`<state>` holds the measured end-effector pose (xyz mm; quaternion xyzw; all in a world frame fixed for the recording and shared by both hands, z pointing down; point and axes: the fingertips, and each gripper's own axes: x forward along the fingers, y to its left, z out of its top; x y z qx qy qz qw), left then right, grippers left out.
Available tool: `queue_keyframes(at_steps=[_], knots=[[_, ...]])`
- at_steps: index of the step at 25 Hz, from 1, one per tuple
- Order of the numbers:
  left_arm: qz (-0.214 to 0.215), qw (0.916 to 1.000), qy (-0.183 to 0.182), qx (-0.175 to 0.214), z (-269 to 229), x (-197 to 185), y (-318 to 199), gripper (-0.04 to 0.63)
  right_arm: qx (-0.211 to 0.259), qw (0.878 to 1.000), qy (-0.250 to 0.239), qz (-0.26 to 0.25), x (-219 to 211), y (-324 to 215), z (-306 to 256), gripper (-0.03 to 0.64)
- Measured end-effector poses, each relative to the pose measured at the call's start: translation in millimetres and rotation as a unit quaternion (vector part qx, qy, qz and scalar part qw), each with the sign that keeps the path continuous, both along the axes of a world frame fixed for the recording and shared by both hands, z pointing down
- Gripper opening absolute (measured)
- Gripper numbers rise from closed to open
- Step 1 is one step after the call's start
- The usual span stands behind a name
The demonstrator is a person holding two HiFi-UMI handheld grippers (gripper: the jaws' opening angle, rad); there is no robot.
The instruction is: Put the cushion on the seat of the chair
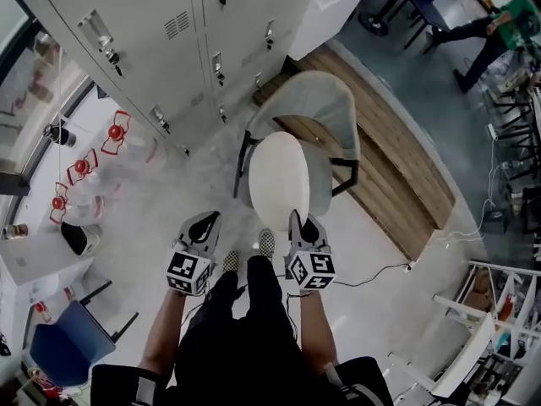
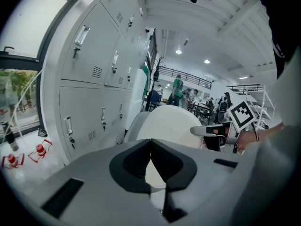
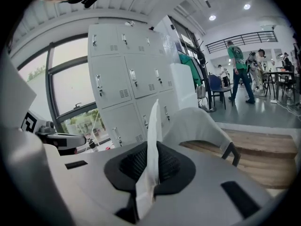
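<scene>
- Black-padded jaws of the right gripper (image 3: pixel 151 161) are clamped on the cushion (image 3: pixel 153 121), whose thin edge rises upright between them.
- The left gripper (image 2: pixel 150 157) has its jaws together at the tips, with nothing pinched. The cushion's broad face stands just beyond them and to their right.
- The cushion is cream-white, smooth and oval: flat and wide seen from the left jaws, a narrow pale strip seen from the right ones.
- From the head view it is held ahead of both jaws, over the seat of the chair (image 1: pixel 317 100). Whether it touches the seat cannot be told.
- The grey chair has a curved back and dark legs.
- Beyond it and left of the jaws stand white lockers (image 1: pixel 152 24). A wooden platform (image 1: pixel 397 172) lies to the right.
</scene>
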<state>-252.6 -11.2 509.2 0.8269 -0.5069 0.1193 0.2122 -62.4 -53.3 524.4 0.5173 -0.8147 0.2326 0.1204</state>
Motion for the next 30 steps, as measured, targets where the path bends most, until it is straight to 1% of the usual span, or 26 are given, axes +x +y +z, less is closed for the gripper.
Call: queue_keyframes(at_steps=[3,6,14,20,26,30], knots=[[-0.018,0.9998,-0.008,-0.005,11.4,-1.4,-12.1,0.018,-0.014,1.000,-0.008,-0.014,-4.0,-22.5,20.9,0.054],[-0.032,0.9993,-0.009,-0.015,23.5,-1.4,-21.9,0.018,-0.025,0.999,-0.005,-0.029,-8.4,-43.3,40.0,0.054],[-0.055,0.9974,-0.022,-0.042,54.3,-2.0,-41.9,0.018,-0.050,0.997,-0.004,-0.062,-17.5,-71.7,80.7,0.054],[-0.065,0.9958,-0.023,-0.061,73.1,0.8,-47.6,0.018,-0.065,0.996,-0.010,-0.062,-18.1,-84.2,104.9,0.054],[-0.063,0.9951,-0.024,-0.072,85.8,5.6,-53.6,0.018,-0.068,0.996,-0.020,-0.053,-15.3,-93.1,115.6,0.054],[-0.053,0.9957,-0.027,-0.071,87.9,13.4,-62.4,0.018,-0.071,0.997,-0.020,-0.039,-2.9,-94.4,121.0,0.054]])
